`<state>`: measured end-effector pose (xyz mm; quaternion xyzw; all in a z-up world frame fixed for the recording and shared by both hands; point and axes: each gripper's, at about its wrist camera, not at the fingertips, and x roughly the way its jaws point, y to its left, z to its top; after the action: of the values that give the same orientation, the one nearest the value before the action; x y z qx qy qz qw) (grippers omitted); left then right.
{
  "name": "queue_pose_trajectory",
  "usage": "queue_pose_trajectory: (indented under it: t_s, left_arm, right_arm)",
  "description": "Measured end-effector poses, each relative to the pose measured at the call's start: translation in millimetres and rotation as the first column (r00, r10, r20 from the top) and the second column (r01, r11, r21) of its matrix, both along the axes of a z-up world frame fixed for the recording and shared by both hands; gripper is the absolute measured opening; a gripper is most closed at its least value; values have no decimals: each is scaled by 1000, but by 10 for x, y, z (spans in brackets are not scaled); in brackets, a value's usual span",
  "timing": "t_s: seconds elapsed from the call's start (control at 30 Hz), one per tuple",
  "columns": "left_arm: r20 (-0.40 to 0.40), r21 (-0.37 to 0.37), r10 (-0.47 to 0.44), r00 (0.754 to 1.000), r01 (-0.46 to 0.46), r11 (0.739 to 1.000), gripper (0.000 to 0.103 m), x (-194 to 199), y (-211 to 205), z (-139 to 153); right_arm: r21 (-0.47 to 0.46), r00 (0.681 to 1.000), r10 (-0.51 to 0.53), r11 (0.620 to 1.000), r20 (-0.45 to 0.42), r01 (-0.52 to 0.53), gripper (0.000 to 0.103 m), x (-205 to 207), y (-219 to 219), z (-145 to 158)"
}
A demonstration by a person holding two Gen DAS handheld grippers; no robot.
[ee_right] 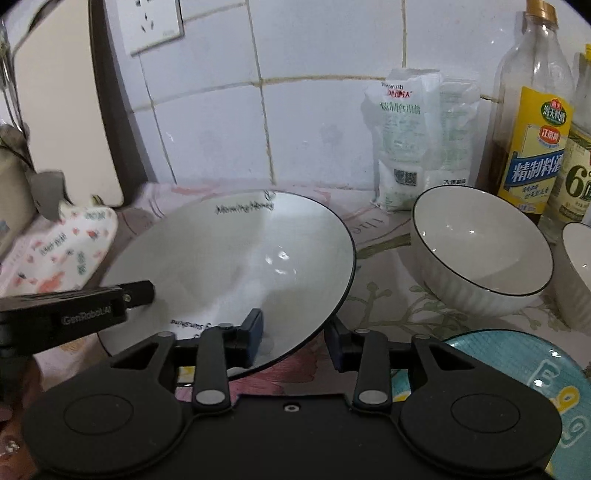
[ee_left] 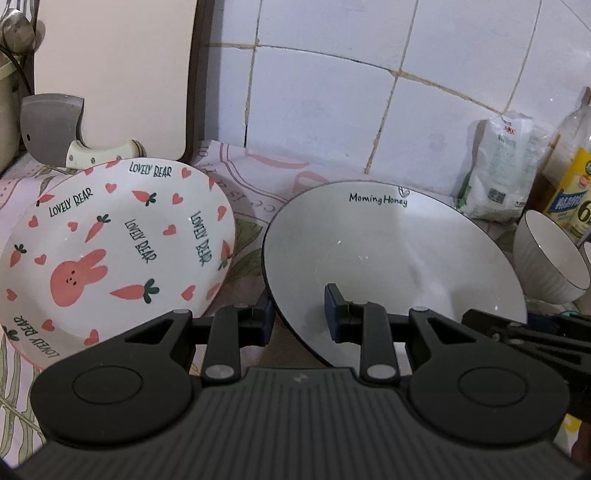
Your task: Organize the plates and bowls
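Observation:
A white plate with a black rim and the words "Morning Honey" (ee_left: 388,251) (ee_right: 229,251) sits between both grippers over the floral cloth. My left gripper (ee_left: 299,317) is shut on its left rim, one finger outside and one inside. My right gripper (ee_right: 295,338) straddles the right rim with a wider gap and its pads do not seem to press. A carrot-and-bunny plate (ee_left: 110,251) (ee_right: 62,247) lies to the left. To the right stand a ribbed white bowl (ee_right: 480,251) (ee_left: 546,258), a second bowl (ee_right: 576,266) and a teal plate (ee_right: 517,369).
A cleaver (ee_left: 48,129) and a cutting board (ee_left: 114,74) lean at the back left. A salt bag (ee_right: 417,140) and sauce bottles (ee_right: 532,129) stand against the tiled wall at the back right. A wall socket (ee_right: 151,22) is above.

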<state>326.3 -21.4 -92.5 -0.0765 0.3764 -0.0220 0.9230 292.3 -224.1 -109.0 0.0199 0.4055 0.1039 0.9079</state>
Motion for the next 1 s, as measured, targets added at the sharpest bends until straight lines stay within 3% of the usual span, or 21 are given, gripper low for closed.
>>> queue_pose_trajectory:
  t_s: [0.07, 0.1, 0.17, 0.23, 0.57, 0.8, 1.0]
  left_arm:
    - [-24, -20, -23, 999, 23, 1000, 32, -20, 0, 23]
    - [-31, -43, -20, 999, 19, 999, 40, -58, 17, 44]
    - [-4, -71, -29, 1000, 28, 997, 52, -160, 33, 103]
    - [16, -54, -27, 1000, 28, 998, 54, -268, 25, 189]
    - [54, 45, -95, 994, 93, 995, 67, -937, -42, 605]
    - [88, 108, -170, 981, 161, 981, 73, -1409, -115, 883]
    - [194, 202, -211, 958, 171, 964, 85, -1877, -189, 1176]
  right_arm:
    - [-53, 1000, -6, 999, -13, 5, 45, -17, 33, -6]
    - [-66, 1000, -3, 998, -13, 3, 45, -42, 36, -9]
    - [-68, 1000, 9, 998, 28, -7, 59, -170, 22, 60]
    - [-54, 997, 23, 998, 77, -18, 72, -317, -20, 179]
    - [40, 981, 73, 996, 182, -81, 72, -991, -353, 656]
    - [33, 965, 113, 992, 235, -124, 73, -1465, -500, 888]
    - [10, 950, 144, 988, 277, -152, 81, -1812, -630, 1040]
